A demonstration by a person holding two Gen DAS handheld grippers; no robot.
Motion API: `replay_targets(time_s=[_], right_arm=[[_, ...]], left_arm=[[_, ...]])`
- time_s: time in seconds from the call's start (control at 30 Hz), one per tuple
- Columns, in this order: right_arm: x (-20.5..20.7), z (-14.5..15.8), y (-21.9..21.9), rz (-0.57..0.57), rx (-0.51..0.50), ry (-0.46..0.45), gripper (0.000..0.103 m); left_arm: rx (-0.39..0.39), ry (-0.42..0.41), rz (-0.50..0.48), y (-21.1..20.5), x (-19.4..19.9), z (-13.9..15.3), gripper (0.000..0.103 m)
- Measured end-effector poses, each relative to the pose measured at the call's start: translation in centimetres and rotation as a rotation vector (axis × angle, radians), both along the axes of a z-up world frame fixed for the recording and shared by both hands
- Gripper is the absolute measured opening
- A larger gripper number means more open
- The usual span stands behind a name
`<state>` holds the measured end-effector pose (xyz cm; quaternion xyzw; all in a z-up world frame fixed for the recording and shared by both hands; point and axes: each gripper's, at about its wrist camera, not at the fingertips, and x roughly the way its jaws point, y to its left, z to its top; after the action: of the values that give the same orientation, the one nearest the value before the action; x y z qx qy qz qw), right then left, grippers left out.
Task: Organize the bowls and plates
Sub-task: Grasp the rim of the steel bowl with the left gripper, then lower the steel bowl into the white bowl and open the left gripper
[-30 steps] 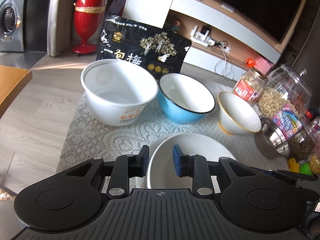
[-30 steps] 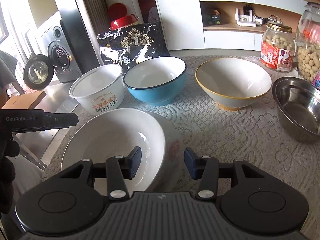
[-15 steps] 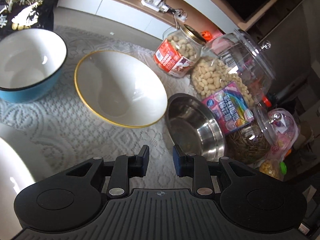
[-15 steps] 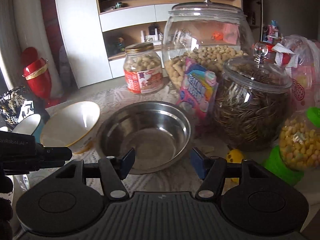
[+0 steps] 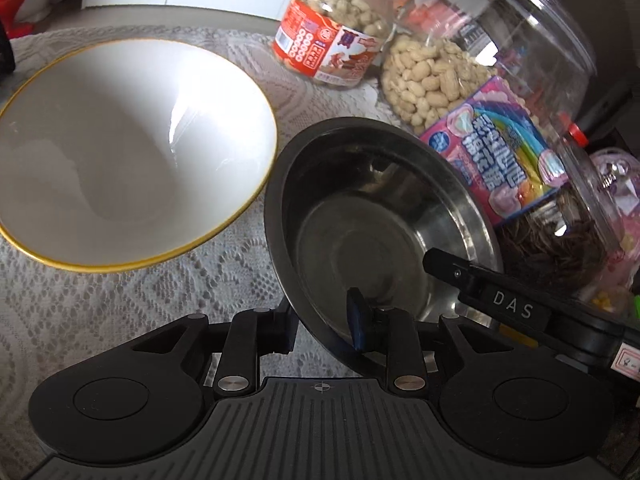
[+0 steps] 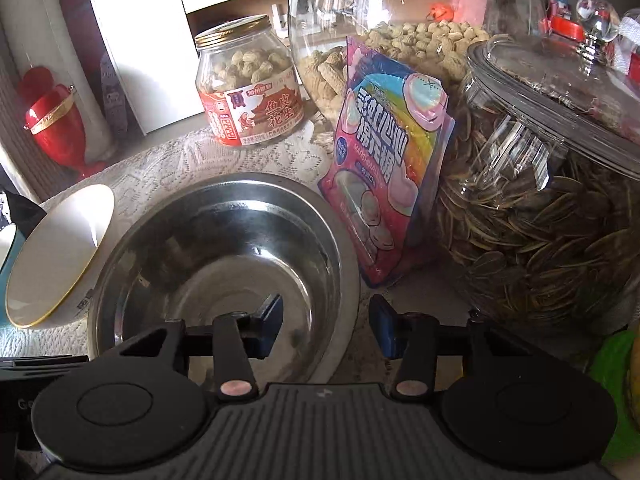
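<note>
A steel bowl [image 5: 376, 216] sits on the lace cloth beside a white bowl with a gold rim [image 5: 128, 152]. My left gripper [image 5: 324, 326] is open, its fingers astride the steel bowl's near-left rim, one inside and one outside. My right gripper [image 6: 326, 330] is open and straddles the steel bowl's [image 6: 224, 264] right rim; its left finger is inside the bowl. The gold-rimmed bowl [image 6: 56, 252] shows at the left of the right wrist view.
Behind and right of the steel bowl stand a peanut jar with a red label [image 5: 340, 28], a big glass jar of peanuts [image 6: 392, 40], a pink marshmallow bag [image 6: 388, 152] and a glass jar of seeds [image 6: 552, 200]. A green object [image 6: 616, 380] lies at far right.
Both grippers have moved right from the white bowl and plate to the steel bowl and closed in on its rim. The left jaws have opened wider.
</note>
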<state>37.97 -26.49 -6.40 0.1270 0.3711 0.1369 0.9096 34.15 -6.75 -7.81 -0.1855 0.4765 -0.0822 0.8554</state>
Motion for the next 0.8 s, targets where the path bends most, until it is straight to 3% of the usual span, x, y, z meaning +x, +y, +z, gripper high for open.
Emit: replay_targets(time_s=[0.17,0.3,0.33,0.4,0.47,0.57,0.8], right_arm=[[-1.3,1.1,-0.7,0.010,0.006,-0.049,0.050],[-1.9,0.8,-0.1,0.112,0.057,0.007,0.051],[-2.2,0.6,0.3,0.133,0.057,0.021,0.050],[-2.4,0.2,0.9,0.167,0.062,0.049,0.031],[-3.0,0.2,1.4,0.166,0.045,0.081,0.029],[-5.1,0.8,1.5,0.163,0.026,0.084,0.026],[-13.4,6.4,3.1,0.236,-0.016,-0.044,0.026]], left_arm=[[0.017,0.027,-0.131,0.8,-3.6,0.4,0.027],[0.035,0.047,-0.139,2.3,-5.7,0.8,0.026],[0.031,0.047,-0.133,2.6,-5.9,0.8,0.026],[0.001,0.053,-0.118,3.1,-5.9,0.5,0.027],[-0.017,0.058,-0.096,3.2,-5.8,0.2,0.025],[0.026,0.031,-0.100,3.0,-6.2,0.6,0.025],[-0.002,-0.039,-0.134,6.5,-11.1,3.6,0.025]])
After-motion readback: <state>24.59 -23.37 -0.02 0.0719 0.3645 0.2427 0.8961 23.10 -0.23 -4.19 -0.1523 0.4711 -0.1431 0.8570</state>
